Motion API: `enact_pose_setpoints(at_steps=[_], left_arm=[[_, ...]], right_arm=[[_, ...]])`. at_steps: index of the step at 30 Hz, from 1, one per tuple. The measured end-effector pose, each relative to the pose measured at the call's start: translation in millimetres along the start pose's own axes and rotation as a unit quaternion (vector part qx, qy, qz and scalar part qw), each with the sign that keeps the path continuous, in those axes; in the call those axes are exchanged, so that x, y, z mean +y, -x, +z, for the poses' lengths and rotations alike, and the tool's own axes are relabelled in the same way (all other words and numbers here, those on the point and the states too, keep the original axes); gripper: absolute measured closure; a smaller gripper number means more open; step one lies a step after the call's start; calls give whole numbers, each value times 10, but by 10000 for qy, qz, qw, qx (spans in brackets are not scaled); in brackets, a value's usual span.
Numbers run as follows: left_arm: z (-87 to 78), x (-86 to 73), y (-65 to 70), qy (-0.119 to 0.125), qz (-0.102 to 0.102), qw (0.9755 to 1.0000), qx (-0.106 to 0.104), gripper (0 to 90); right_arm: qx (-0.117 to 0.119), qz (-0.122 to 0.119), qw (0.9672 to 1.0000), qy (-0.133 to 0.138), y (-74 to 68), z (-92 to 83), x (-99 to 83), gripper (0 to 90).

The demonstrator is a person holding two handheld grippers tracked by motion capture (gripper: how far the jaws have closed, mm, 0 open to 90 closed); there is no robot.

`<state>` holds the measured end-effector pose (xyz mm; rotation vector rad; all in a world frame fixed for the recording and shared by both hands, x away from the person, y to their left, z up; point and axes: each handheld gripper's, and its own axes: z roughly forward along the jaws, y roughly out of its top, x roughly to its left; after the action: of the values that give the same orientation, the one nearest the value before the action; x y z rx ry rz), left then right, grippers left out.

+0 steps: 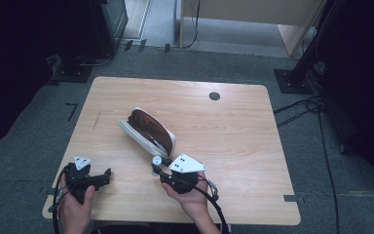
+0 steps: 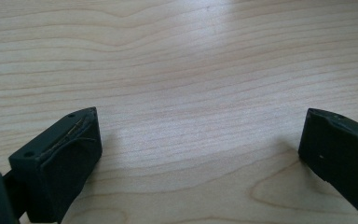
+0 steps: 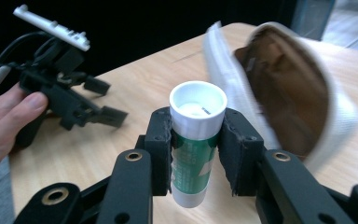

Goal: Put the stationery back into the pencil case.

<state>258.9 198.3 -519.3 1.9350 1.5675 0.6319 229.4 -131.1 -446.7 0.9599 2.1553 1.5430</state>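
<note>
While the right hand-held gripper (image 3: 196,154) clamps the glue stick (image 3: 196,140) round its middle beside the open pouch (image 3: 289,93), looks light, rigid, slick — mid-barrel's right. Left hand-held gripper (image 2: 200,140) gapes empty over the counter (image 2: 191,56).

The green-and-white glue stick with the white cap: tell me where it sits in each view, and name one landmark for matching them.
High view: the green-and-white glue stick is at the right gripper tip, just below centre, by the white pouch with brown lining.
Left gripper view: bare wooden table between open jaws, no stick.
Right gripper view: centre, upright, clamped between the jaws.
Shared landmark: the pouch.
</note>
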Motion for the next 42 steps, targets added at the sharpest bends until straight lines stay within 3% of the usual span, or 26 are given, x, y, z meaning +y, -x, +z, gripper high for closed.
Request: enact_pose_setpoints(at_steps=[8, 15, 23, 33, 42], left_arm=[[0, 0, 0, -1, -1, 10000, -1, 0], [0, 0, 0, -1, -1, 10000, 0, 0], [-1, 1, -1, -8, 1, 10000, -4, 0], [1, 0, 1, 6, -12, 10000, -4, 0], [-1, 1, -1, -2, 0, 10000, -2, 0]], right_arm=[[-363, 92, 9992, 151, 214, -225, 94, 663], [-578, 139, 9979, 269, 331, -276, 207, 663], [-654, 43, 9972, 363, 370, -173, 394, 662], [-625, -112, 9975, 314, 371, 89, 584, 662], [-737, -159, 9970, -154, 410, 306, 540, 662]])
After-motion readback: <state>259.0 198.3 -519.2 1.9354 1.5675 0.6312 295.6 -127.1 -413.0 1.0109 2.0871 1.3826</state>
